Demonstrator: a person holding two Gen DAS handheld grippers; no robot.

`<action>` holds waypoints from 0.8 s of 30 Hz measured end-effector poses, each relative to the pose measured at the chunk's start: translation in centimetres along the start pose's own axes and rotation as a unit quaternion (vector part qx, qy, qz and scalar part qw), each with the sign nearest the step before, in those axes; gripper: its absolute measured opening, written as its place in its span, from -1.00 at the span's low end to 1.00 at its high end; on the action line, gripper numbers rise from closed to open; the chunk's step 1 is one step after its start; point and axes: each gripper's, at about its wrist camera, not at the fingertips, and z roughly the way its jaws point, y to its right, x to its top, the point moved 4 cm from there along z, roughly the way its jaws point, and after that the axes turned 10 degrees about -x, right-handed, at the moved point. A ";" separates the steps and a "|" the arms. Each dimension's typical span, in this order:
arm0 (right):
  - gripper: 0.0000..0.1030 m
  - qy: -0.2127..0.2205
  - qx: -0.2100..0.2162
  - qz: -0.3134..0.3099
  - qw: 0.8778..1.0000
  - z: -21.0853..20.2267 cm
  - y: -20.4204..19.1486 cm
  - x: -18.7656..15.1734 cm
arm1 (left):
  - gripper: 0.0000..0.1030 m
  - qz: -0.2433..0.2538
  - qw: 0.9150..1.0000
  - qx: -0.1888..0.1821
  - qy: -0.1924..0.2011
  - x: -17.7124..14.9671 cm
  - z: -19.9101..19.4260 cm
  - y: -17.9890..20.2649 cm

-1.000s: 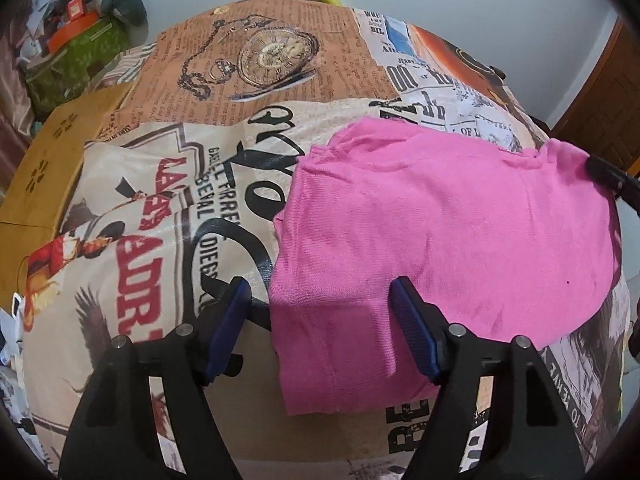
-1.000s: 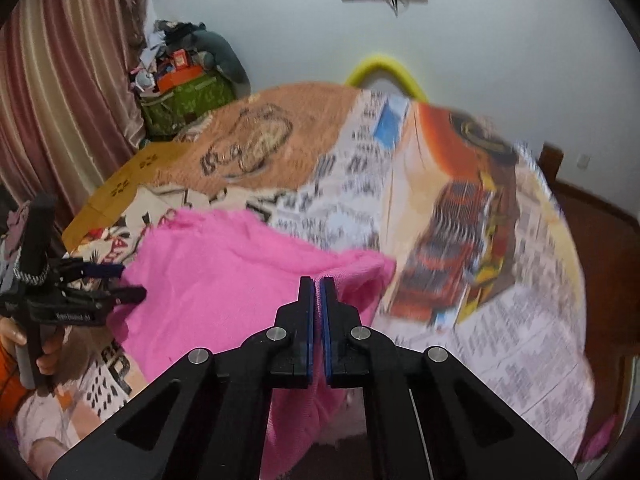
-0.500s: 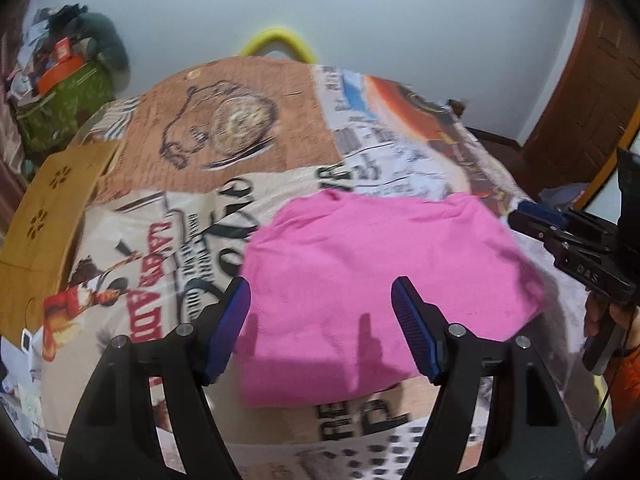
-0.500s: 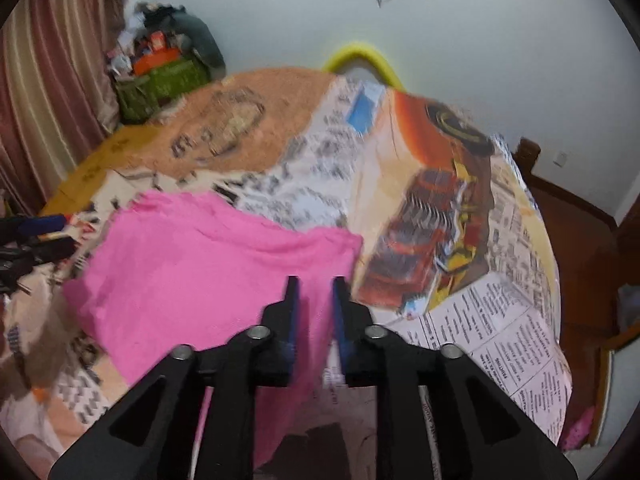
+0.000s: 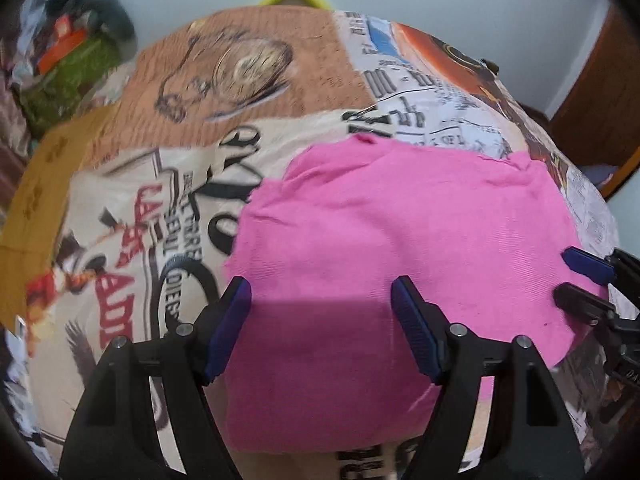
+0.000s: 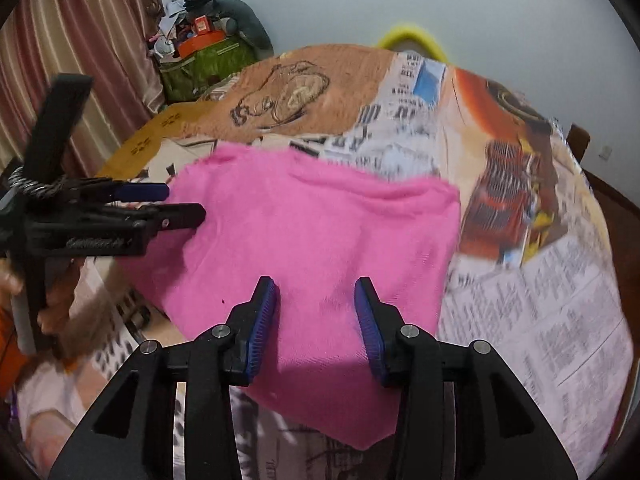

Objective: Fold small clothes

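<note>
Pink garment (image 5: 384, 240) lies flat mid-frame on the printed bed cover (image 5: 168, 200). Left tool (image 5: 320, 316) and right tool (image 6: 316, 312) both released, hovering over near edge, likely picking next fold grip.

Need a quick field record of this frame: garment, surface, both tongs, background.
garment: pink cloth, lying folded and mostly flat, a few wrinkles at the far edge
surface: bed cover with newspaper and pocket-watch print
left tongs: open, over the cloth's near edge, holding nothing
right tongs: open, over the cloth, holding nothing
background: green bag with clutter by the curtain; yellow hoop beyond the bed
</note>
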 end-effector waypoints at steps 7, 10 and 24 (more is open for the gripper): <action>-0.24 0.000 0.000 0.018 1.000 -1.6 1.3 -0.9 | 0.44 -0.038 0.999 0.015 0.004 -1.1 -1.9 -3.9; -0.23 0.001 -0.019 0.017 1.000 -2.2 1.9 -1.0 | 0.44 -0.047 0.999 0.018 0.002 -1.6 -2.6 -4.8; 0.09 -0.038 0.004 0.116 0.993 0.8 5.6 0.2 | 0.44 -0.085 0.994 -0.070 -0.015 0.2 0.1 -3.6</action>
